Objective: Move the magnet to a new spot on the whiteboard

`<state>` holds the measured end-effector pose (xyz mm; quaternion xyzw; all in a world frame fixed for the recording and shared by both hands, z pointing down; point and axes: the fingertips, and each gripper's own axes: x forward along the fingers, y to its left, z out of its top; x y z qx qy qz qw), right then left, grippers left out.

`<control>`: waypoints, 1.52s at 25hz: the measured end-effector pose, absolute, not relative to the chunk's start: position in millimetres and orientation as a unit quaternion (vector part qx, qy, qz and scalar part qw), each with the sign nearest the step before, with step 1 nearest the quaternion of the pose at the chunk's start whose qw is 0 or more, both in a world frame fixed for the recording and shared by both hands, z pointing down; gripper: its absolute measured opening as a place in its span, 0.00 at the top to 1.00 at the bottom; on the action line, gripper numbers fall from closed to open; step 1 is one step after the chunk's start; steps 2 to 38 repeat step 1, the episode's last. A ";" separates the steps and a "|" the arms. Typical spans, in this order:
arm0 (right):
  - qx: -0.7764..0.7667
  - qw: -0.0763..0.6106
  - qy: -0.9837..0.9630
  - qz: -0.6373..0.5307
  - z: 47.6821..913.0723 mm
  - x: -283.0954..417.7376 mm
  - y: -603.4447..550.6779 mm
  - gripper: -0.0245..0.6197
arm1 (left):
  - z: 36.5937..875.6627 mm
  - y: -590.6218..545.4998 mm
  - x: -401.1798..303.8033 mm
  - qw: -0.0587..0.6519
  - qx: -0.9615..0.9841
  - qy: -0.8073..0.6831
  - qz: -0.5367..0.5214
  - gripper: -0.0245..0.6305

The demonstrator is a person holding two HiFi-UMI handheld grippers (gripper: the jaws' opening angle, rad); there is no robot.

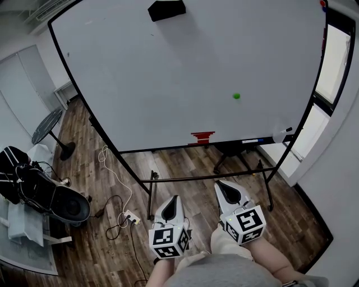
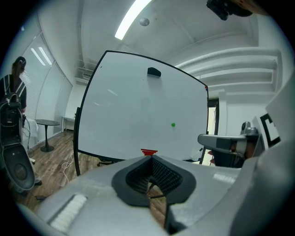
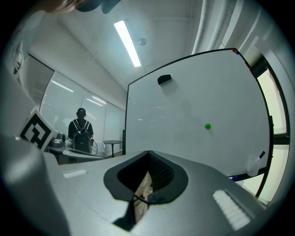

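Green magnet (image 1: 236, 96) sits on the whiteboard (image 1: 168, 84), right of centre and low, well apart from both claws. Left gripper (image 1: 174, 200) and right gripper (image 1: 223, 186) are both clenched on nothing, held near the person's body, pointing at the board from far off. Can't tell whether that spot is the magnet's old place or its new one; the scene fits either. Risks if the magnet is gone for: it looks small and rounded, so an off-centre pinch probably squirts it out and it drops to the wood floor under the stand. Clenched tips would only shove it along the surface, so the jaws need to part before contact. The board hangs in a free-standing frame and looks tilted; a hard push could rock it. The stand's crossbar (image 1: 207, 178) and the floor cable (image 1: 115, 185) lie between person and board, a trip hazard. The red piece (image 1: 202, 136) at the lower edge and the black eraser (image 1: 166, 9) up top could be grabbed by mistake.
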<state>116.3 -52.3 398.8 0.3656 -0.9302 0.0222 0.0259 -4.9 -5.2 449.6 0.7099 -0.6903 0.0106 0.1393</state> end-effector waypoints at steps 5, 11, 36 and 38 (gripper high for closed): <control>0.366 0.025 -0.930 0.022 398.6 116.7 -53.1 0.97 | 449.6 -5.9 -4.9 0.139 0.710 -0.690 0.011 0.96; 0.366 0.025 -0.930 0.022 398.6 116.7 -53.1 0.97 | 449.6 -5.9 -4.9 0.139 0.710 -0.690 0.011 0.96; 0.366 0.025 -0.930 0.022 398.6 116.7 -53.1 0.97 | 449.6 -5.9 -4.9 0.139 0.710 -0.690 0.011 0.96; 0.366 0.025 -0.930 0.022 398.6 116.7 -53.1 0.97 | 449.6 -5.9 -4.9 0.139 0.710 -0.690 0.011 0.96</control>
